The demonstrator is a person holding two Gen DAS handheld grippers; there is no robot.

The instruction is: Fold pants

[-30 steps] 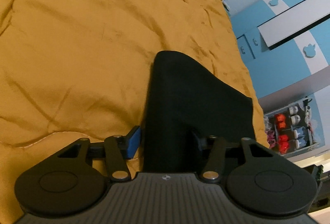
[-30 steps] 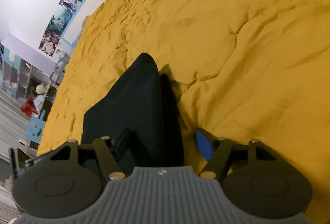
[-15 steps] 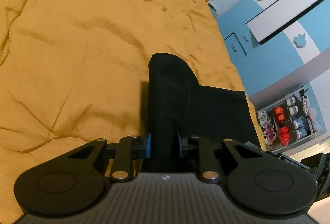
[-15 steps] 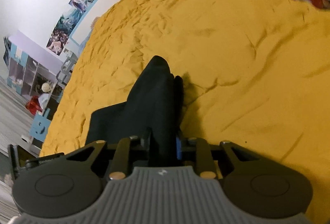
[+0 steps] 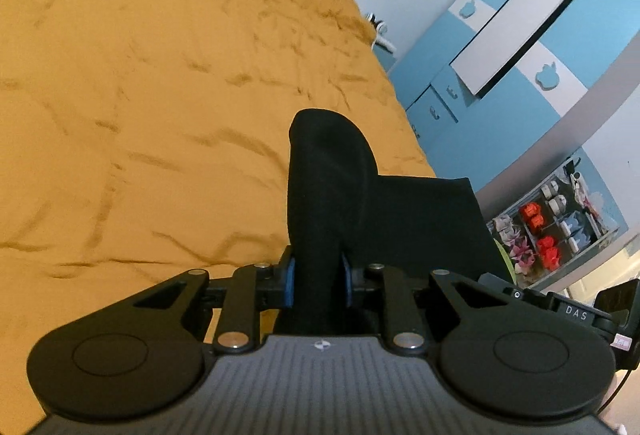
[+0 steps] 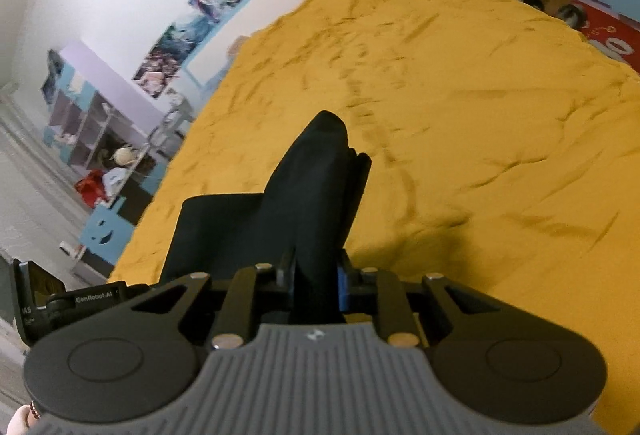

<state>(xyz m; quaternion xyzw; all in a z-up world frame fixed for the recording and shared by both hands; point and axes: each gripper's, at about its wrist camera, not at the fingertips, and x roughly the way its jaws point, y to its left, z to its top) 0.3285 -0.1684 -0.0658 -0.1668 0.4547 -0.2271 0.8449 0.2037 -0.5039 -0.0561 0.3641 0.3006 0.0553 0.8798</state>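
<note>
Both grippers pinch the black pants (image 5: 332, 187) by one end, the cloth bunched upright between the blue pads; the left gripper (image 5: 317, 281) has its fingers pressed onto a thick fold, and the right gripper (image 6: 316, 281) is closing tighter on its own fold; the rest of the garment sags between them over the near edge of the yellow bedspread (image 5: 152, 107); to fold well, I would keep both hands level, hold the span taut, carry it toward the bed's middle and lay it flat before letting go

Black pants (image 5: 332, 187) bunched, lifted above the bed
</note>
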